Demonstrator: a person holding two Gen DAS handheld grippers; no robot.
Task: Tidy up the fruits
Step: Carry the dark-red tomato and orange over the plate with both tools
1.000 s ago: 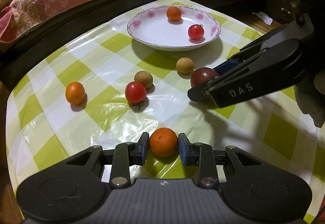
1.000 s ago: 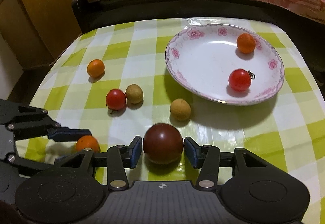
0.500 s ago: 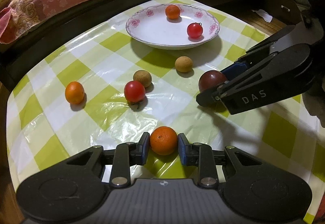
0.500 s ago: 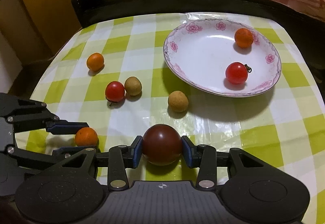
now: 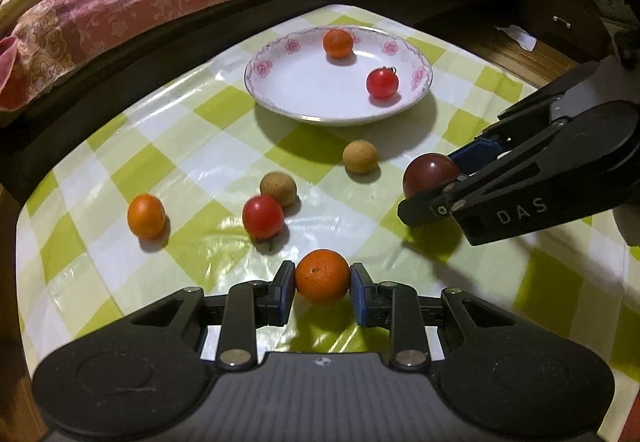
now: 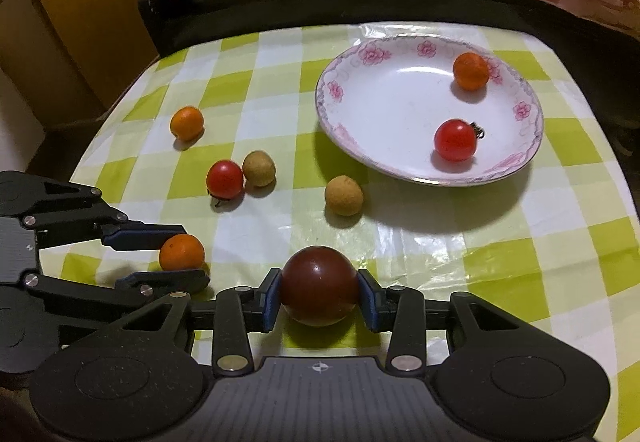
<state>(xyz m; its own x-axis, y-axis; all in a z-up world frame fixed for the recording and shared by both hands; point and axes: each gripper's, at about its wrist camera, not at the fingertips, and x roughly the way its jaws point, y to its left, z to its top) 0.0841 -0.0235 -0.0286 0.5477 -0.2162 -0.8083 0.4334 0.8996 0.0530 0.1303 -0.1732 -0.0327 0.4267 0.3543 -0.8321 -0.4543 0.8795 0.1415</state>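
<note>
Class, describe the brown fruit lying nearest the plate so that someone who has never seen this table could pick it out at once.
Start at the white plate with pink flowers on the green checked cloth. Just off its near rim, alone on the cloth, lies a round tan-brown fruit. Its twin touches a red tomato further away, and this one touches nothing.

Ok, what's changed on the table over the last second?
The right claw has just been closing: its pads now press the dark plum, where a second ago gaps showed on both sides. The left claw stays shut on its orange. The plate and loose fruit haven't moved.
</note>
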